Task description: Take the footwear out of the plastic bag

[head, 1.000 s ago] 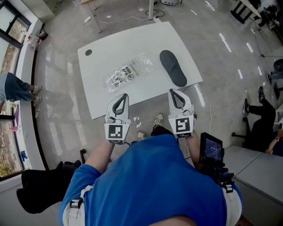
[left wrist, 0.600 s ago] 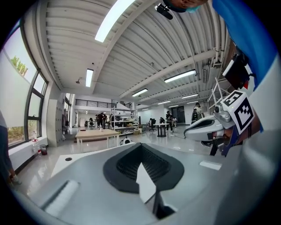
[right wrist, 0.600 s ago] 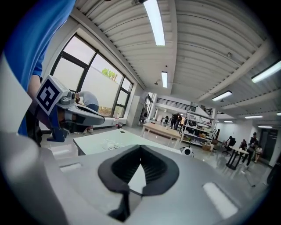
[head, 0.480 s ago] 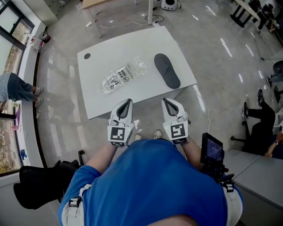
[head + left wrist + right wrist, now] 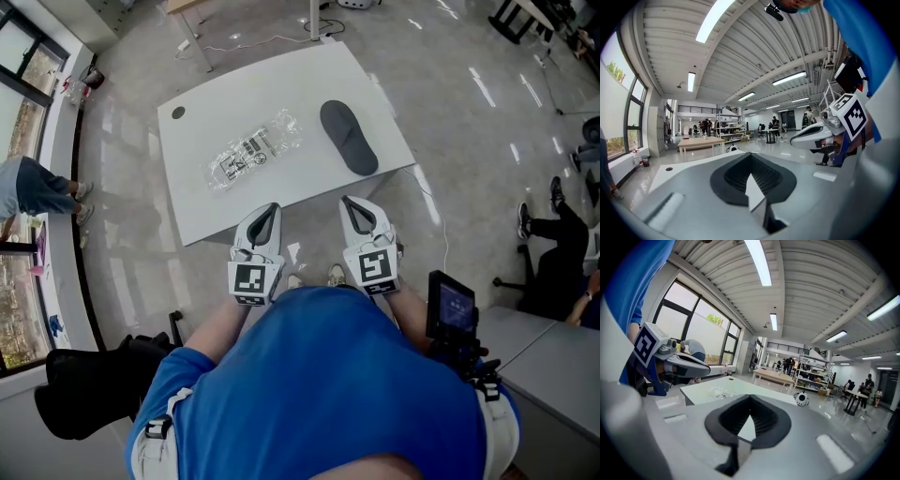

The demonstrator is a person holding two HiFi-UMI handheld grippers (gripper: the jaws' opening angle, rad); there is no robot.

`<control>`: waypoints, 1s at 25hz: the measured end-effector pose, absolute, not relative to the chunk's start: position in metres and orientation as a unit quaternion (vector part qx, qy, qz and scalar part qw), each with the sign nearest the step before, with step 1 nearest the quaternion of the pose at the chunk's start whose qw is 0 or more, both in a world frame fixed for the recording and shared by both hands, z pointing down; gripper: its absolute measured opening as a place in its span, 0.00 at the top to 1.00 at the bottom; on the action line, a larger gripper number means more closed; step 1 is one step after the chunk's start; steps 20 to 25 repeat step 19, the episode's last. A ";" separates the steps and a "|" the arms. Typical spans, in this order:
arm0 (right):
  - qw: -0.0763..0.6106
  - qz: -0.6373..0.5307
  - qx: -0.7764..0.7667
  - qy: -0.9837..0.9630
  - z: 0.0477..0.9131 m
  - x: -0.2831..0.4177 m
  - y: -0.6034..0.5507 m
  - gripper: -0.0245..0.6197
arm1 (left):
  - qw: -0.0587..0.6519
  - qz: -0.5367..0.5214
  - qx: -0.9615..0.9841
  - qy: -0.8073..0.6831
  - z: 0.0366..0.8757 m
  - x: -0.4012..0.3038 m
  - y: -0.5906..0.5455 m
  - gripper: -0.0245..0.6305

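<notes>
The footwear (image 5: 349,138), a single dark, flat slipper-like piece, lies bare on the white table (image 5: 202,206) toward its right side, outside the bag and with its long side running from the far edge toward the near one. Just to its left, apart from it, lies the clear plastic bag (image 5: 251,151), crinkled and flat-looking, with black print on it. A small dark round spot (image 5: 178,112) sits near the table's far left corner.

Nearer the person, both tools are held up by the table's near edge, touching neither the shoe nor the bag. The left tongs (image 5: 269,210) are pressed together with nothing between them, pointing across the table. The right tongs (image 5: 349,205) are likewise together and empty, close beside the left pair.

The person wears a blue shirt (image 5: 328,384), and a black device with a screen (image 5: 452,311) stands at their right. Grey glossy floor (image 5: 122,272) surrounds the table.
</notes>
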State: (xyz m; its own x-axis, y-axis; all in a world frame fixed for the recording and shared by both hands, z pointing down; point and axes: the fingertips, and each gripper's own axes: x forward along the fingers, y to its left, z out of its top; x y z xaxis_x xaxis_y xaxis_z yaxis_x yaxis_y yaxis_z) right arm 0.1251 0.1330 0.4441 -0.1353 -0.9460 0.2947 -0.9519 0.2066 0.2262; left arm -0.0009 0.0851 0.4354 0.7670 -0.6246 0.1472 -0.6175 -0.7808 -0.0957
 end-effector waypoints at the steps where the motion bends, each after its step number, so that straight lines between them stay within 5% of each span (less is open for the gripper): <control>1: 0.189 0.006 0.629 -0.754 0.444 0.125 0.134 0.96 | 0.021 -0.086 -0.939 0.331 0.436 -0.001 0.086 0.95; 25: 0.194 -0.016 0.625 -0.756 0.441 0.123 0.129 0.96 | 0.021 -0.085 -0.932 0.351 0.436 0.001 0.081 0.95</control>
